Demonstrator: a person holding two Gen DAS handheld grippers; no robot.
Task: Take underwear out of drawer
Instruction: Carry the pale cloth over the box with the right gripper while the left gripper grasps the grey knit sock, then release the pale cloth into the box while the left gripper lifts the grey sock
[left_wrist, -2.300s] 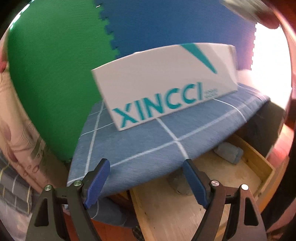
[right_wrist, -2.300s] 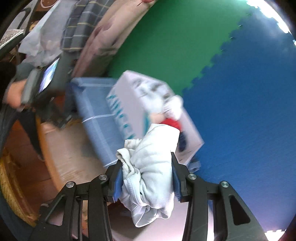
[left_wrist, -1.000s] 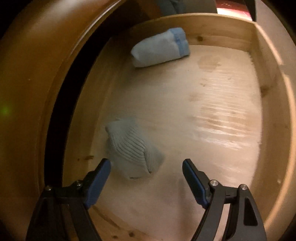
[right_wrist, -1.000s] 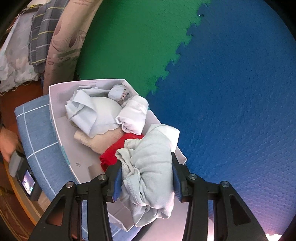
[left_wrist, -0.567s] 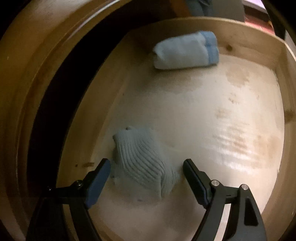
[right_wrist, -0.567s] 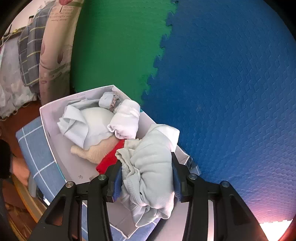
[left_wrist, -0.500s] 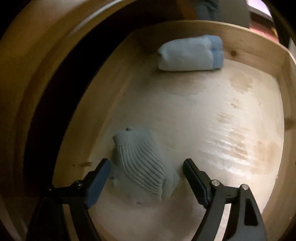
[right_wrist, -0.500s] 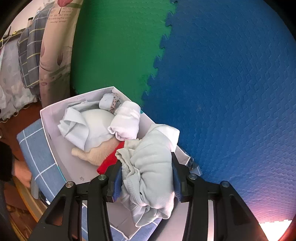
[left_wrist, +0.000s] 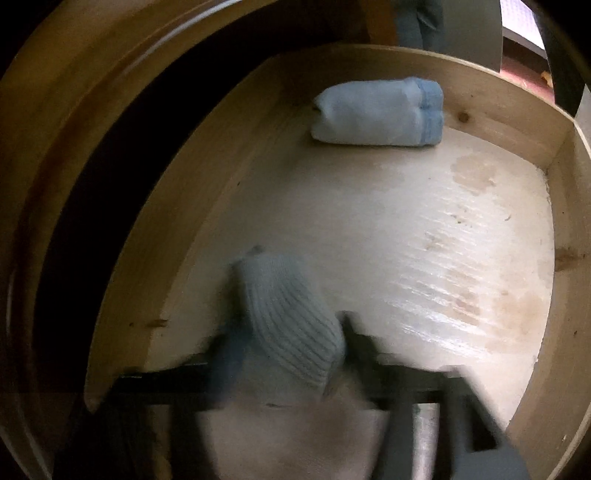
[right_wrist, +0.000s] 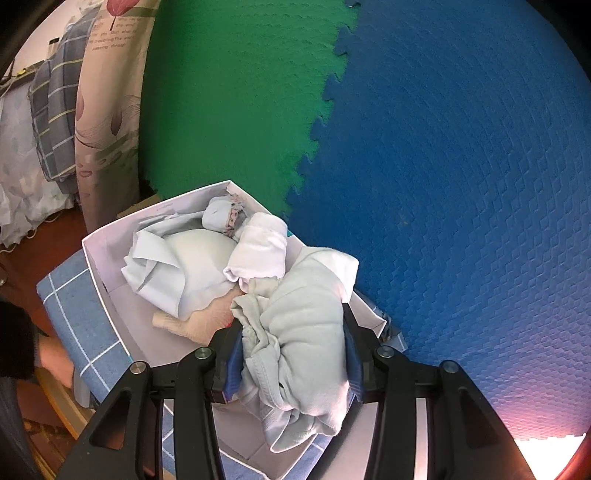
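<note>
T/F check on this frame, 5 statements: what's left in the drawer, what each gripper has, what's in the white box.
1. Two folded pieces lie in the wooden drawer. True: a ribbed grey piece and a light blue roll.
2. The light blue roll sits by the drawer's far wall. True.
3. The left gripper holds nothing near it. False: its jaws are closing around the ribbed grey piece.
4. The right gripper is empty. False: it is shut on a pale bundled garment.
5. The white box holds only one item. False: several garments lie in it.
</note>
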